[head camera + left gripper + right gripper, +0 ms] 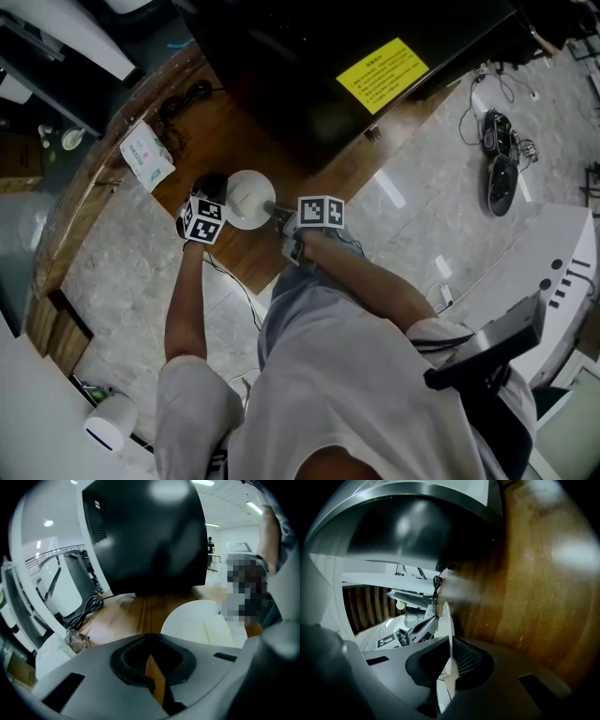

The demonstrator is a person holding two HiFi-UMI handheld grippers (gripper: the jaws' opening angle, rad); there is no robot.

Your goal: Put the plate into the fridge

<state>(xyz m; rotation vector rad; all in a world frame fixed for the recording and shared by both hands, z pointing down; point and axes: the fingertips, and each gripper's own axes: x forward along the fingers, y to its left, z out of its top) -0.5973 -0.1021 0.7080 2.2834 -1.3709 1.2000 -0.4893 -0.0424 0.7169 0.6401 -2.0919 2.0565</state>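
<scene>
1. Right in front of the fridge (309,75), the plate (246,197) sits on the wooden table (234,122), and the right gripper (277,214) is clamped on its rim, arm reaching forward.
2. Also fridge-side, the left gripper (211,192) is just beside it, jaws nearly together with nothing in them, forearm stretched out.

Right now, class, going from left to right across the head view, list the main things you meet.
white packet → left gripper → plate → right gripper → yellow label → black devices on the floor
</scene>
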